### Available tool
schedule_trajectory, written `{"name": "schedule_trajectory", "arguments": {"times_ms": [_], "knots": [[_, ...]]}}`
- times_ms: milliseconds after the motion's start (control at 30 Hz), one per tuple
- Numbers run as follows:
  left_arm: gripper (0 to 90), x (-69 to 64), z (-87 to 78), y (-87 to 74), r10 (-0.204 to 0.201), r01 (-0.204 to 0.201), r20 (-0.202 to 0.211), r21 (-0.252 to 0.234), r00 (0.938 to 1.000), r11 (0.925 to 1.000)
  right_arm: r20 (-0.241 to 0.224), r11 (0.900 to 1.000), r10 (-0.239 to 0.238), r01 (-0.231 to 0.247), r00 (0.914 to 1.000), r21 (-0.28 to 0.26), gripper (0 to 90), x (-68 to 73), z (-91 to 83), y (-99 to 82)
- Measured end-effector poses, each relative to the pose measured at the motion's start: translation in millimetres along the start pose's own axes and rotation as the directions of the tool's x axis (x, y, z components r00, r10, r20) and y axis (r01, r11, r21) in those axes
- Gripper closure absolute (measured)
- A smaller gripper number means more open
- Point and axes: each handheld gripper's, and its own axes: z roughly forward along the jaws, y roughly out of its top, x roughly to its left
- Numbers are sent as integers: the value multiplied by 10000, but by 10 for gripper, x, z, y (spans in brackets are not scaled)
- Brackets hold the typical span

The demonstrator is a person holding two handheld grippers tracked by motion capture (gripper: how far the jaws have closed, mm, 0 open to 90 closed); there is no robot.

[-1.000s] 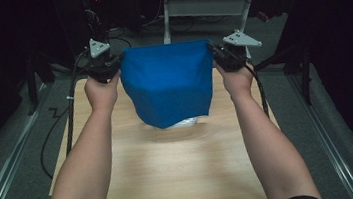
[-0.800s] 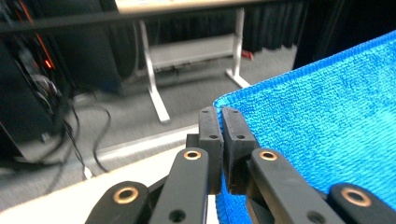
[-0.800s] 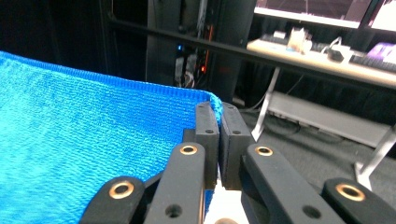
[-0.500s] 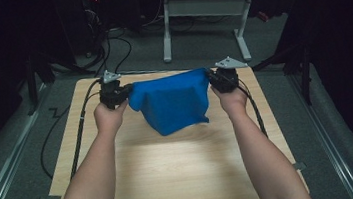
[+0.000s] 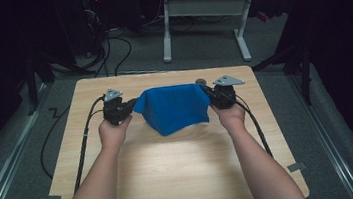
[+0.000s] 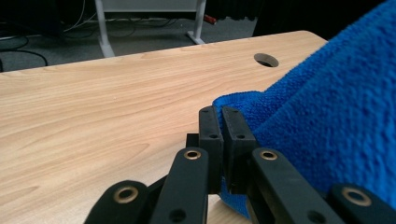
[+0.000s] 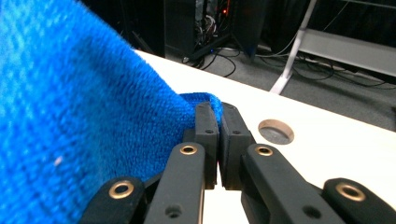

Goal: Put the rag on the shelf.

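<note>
Left gripper (image 5: pixel 124 108): jaws clamped tight on the left top corner of the blue towel (image 5: pixel 174 109). Right gripper (image 5: pixel 213 97): jaws likewise pinched together on the right top corner. Towel stretched between both grippers over the far half of the wooden table (image 5: pixel 173 175), lower edge draping toward the tabletop, near the round cable hole (image 6: pixel 266 59).

Dim room, grey carpet floor (image 5: pixel 15 163), white-legged desk (image 5: pixel 202 13) behind.

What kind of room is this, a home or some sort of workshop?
Most likely a lab or workshop, not a home. A plain wooden table stands on grey carpet, loose cables trail over the floor behind it, and a white desk frame stands in the dark background.
</note>
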Motion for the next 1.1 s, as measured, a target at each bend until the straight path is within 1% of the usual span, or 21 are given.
{"name": "schedule_trajectory", "arguments": {"times_ms": [133,167,200,267,333,400,433,467,567,600,700,767,800,833,900,967,1000,1100], "knots": [[878,-15,3,-31,44,-43,52,-65,10000,10000,-45,10000,-65,65,10000,20,887,40,3,-13],[878,-17,8,-46,43,-43,82,-11,10000,10000,-37,9998,-216,216,9998,25,887,62,8,-12],[878,-17,8,-46,43,-43,82,-11,10000,10000,-37,9998,-216,216,9998,25,887,62,8,-12],[878,-5,27,-57,-71,71,135,-3,9999,10000,16,9997,-229,229,9997,68,886,76,18,-15],[878,14,51,-71,-153,151,181,96,9997,9998,30,9996,-183,182,9998,219,887,71,38,-28],[878,28,65,-82,-185,182,227,147,9996,9997,25,9994,-156,155,9999,305,887,68,52,-41],[878,57,101,-110,-369,362,367,196,9986,9992,-1,9990,-124,124,9999,425,887,61,81,-73],[879,57,101,-110,-369,362,367,196,9986,9992,-13,9988,-97,98,10000,473,887,60,93,-90],[878,77,153,-149,-562,546,492,328,9972,9980,-93,9987,-29,33,10000,506,886,70,120,-127],[878,69,194,-178,-539,517,551,408,9970,9978,-126,9987,-88,94,9999,497,886,79,144,-169],[878,58,226,-209,-523,494,573,509,9970,9975,-154,9984,-10,18,9999,558,886,80,169,-216],[878,56,259,-253,-603,567,601,600,9964,9966,-149,9970,52,-40,9999,779,886,76,205,-289],[878,56,259,-253,-603,567,601,600,9964,9966,-149,9970,52,-40,9999,779,886,76,205,-289],[878,60,276,-287,-696,656,614,644,9957,9958,-158,9962,78,-64,9998,873,886,67,220,-328],[877,65,290,-312,-754,713,608,668,9953,9952,-165,9957,89,-74,9998,927,886,70,232,-355],[875,72,296,-320,-793,750,608,695,9950,9948,-171,9954,91,-75,9998,951,885,76,242,-371],[874,87,307,-332,-952,906,615,743,9936,9931,-165,9954,102,-85,9998,953,885,78,248,-378],[874,98,321,-344,-1040,991,613,777,9927,9920,-146,9951,75,-60,9999,985,885,79,258,-395]]}}
